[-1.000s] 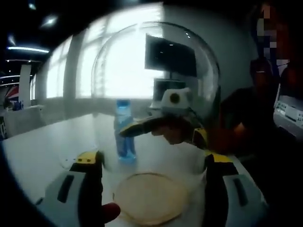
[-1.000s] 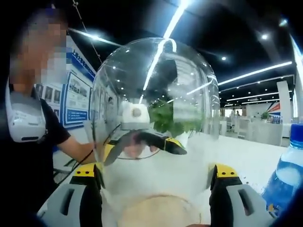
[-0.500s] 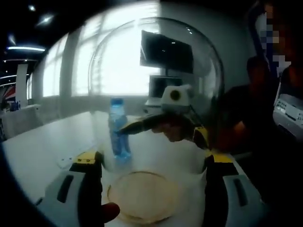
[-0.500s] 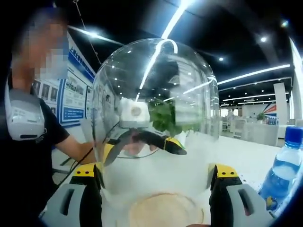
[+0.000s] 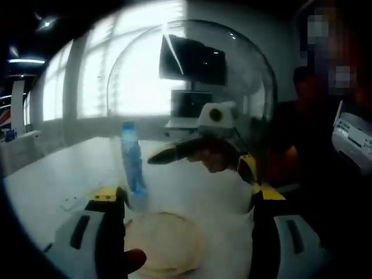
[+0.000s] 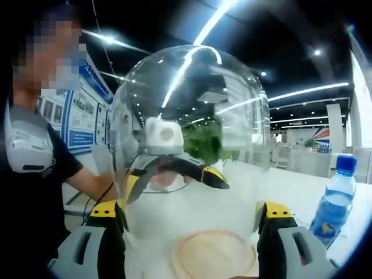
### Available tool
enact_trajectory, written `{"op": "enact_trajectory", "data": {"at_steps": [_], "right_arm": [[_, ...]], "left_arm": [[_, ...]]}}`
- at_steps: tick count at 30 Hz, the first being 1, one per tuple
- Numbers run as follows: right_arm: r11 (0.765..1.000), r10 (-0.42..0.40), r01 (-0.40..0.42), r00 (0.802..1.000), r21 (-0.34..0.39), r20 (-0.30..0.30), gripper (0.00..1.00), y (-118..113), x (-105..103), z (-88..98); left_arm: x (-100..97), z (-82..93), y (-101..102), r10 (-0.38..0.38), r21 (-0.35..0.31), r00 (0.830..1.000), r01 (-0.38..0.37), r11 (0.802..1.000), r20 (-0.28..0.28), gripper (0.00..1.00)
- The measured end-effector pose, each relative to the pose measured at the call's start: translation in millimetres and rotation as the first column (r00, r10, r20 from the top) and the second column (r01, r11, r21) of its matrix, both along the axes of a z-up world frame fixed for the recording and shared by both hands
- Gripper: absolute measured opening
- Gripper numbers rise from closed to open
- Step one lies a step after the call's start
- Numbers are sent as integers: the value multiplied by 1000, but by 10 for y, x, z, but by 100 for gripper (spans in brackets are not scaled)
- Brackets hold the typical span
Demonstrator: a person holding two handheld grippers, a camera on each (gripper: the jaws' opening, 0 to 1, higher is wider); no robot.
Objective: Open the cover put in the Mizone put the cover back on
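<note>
A: Left gripper view: how do the jaws stand?
B: Left gripper [image 5: 185, 200] and right gripper [image 6: 192, 212] each clamp the glass dome cover [image 5: 192, 110] from opposite sides, above the wooden base [image 6: 214, 254].
A: Mizone bottle [image 6: 332, 200]?
B: Upright on the white table [image 6: 302, 195], beside the base.

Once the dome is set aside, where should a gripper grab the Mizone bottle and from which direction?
Take the Mizone bottle around its body, below the blue cap. It stands upright on the white table, so come in level from the side, with the jaws either side of the body. The glass dome and wooden base stand apart from it.
</note>
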State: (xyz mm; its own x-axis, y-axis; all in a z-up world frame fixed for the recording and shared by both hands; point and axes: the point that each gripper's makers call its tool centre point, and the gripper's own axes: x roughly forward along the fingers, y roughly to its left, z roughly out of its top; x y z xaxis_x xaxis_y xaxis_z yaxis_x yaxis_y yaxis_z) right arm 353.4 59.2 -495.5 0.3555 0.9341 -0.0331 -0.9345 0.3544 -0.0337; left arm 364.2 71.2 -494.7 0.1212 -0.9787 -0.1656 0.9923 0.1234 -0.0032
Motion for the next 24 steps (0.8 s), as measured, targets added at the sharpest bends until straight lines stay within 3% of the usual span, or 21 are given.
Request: {"op": "enact_trajectory", "data": {"at_steps": [5, 24], "right_arm": [[1000, -25, 25, 1000, -2, -4, 89, -73, -106, -40], [995, -90, 91, 996, 42, -28, 89, -242, -386, -64]], "left_arm": [[-99, -41, -75, -24, 34, 1000, 24, 999, -1, 78], [-436, -46, -243, -93, 67, 996, 94, 993, -6, 78]]}}
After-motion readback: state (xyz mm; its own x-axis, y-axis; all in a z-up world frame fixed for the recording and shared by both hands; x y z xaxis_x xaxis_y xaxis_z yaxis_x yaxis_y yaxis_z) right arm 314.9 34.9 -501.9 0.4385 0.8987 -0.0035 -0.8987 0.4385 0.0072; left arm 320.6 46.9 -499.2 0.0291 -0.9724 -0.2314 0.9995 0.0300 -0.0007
